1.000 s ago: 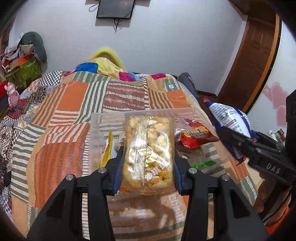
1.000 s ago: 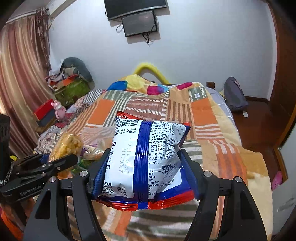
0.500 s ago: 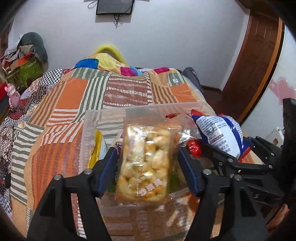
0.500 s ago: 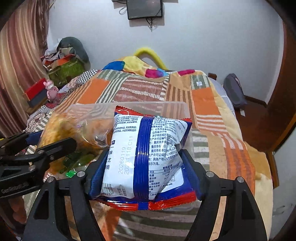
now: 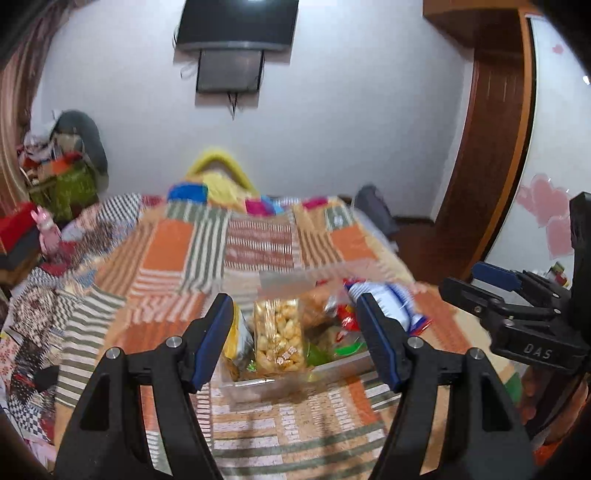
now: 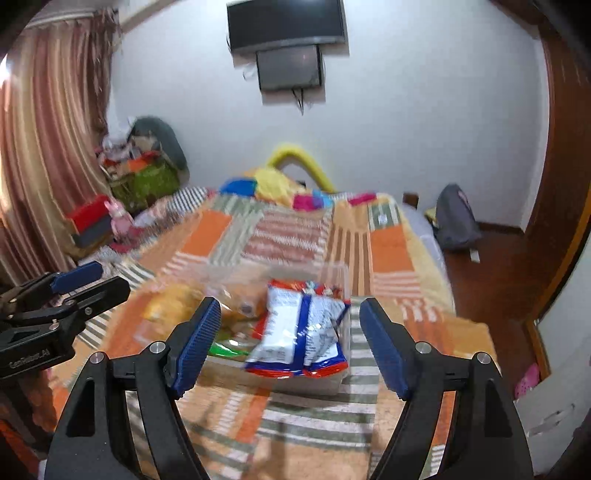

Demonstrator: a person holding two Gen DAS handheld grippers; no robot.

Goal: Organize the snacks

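Both packets have left our tongs since a moment ago and now sit in the clear bin (image 5: 280, 384). Our left tongs (image 5: 295, 339) hang spread wide with nothing between the blue pads, raised just in front of the bin; our right tongs (image 6: 286, 343) are spread the same way, holding nothing. Inside the bin, the clear bag of puffed corn (image 5: 279, 339) stands upright toward its left side, with a yellow packet (image 5: 236, 339) beside it at the left wall. The blue and white bag (image 6: 299, 332) leans at the bin's right end, over a red packet (image 5: 347, 321) and something green (image 5: 345, 347). Under the bin and stretching far beyond it lies the striped orange patchwork blanket (image 5: 170, 251). Beyond the blanket, well behind the bin, a television (image 6: 286, 22) hangs on the white wall.
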